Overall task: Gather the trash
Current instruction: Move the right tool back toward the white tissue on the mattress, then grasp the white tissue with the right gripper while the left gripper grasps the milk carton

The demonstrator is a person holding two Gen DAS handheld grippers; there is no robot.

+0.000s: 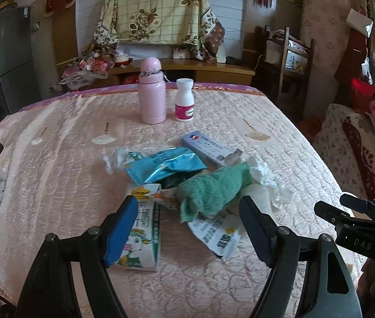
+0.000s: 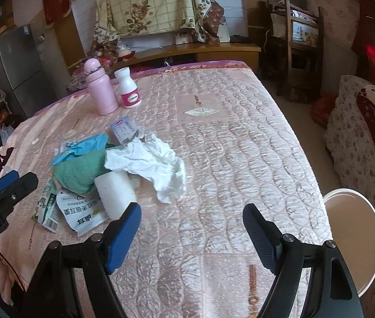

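While nothing is picked yet, this reads as the approach step: left gripper [image 1: 188,228] and right gripper [image 2: 191,234] both gape empty near the trash pile [image 1: 187,185] at the table's near left. Next probably: close on the crumpled tissue [image 2: 155,164]. Only the right view shows the white bin [image 2: 357,241] beside the table's right edge.

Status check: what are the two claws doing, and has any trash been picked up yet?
Left claw open, empty, over trash pile. Right claw open, empty, beside crumpled tissue. Nothing collected. White bin off table edge.
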